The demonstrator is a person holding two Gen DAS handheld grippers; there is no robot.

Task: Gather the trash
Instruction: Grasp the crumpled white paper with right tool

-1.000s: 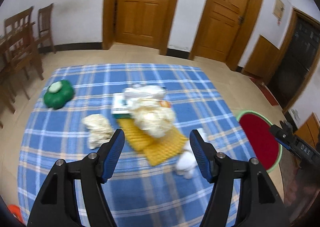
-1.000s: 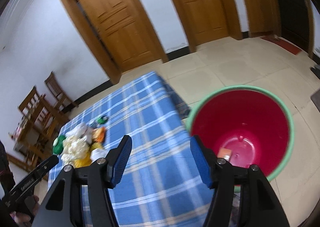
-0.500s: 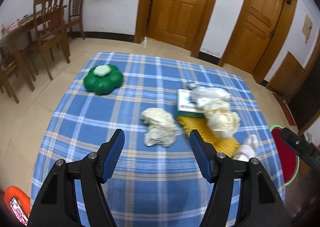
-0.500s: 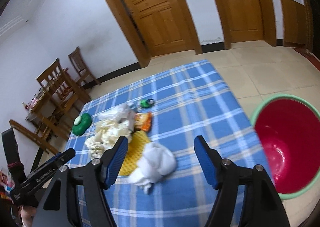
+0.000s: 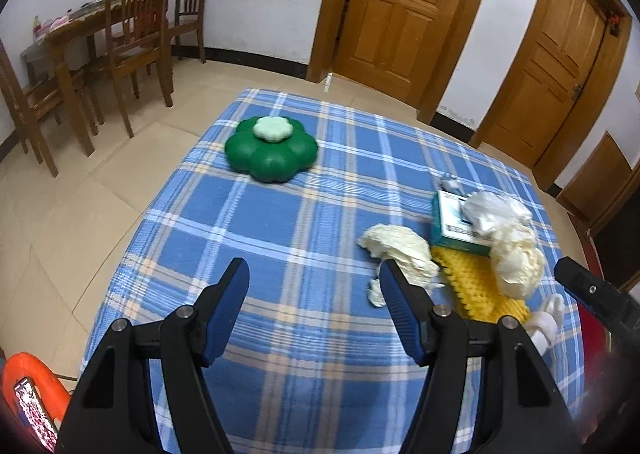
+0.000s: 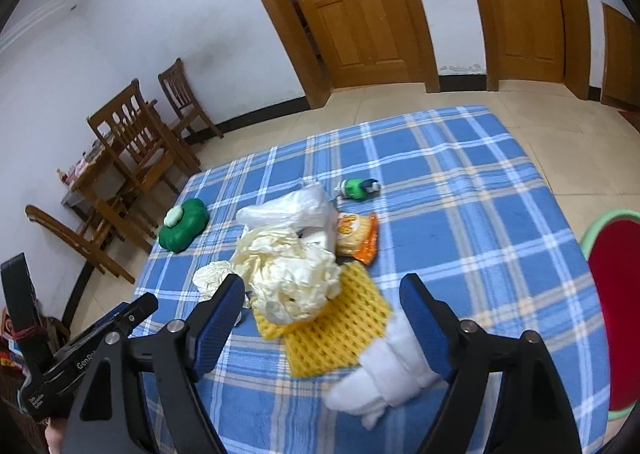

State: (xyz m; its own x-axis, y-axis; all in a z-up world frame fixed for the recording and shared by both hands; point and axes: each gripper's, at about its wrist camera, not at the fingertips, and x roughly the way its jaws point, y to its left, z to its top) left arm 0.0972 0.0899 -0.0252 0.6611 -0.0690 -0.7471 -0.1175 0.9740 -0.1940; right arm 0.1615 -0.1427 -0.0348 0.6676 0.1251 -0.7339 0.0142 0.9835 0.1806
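Blue plaid cloth [image 6: 460, 190] over table, tiled floor, wooden doors [image 6: 360, 10], chairs [image 5: 132, 34] by wall. Trash heap mid-cloth: crumpled cream plastic bag [image 6: 288, 274] on yellow mesh pad [image 6: 340, 322]. Left gripper [image 5: 314, 290] gaping, empty; right gripper [image 6: 322, 302] opening, holding nothing.

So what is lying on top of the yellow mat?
A cream crumpled bag sits on the yellow mat's far part, and a white wad overlaps its near corner. What the bag covers cannot be seen.
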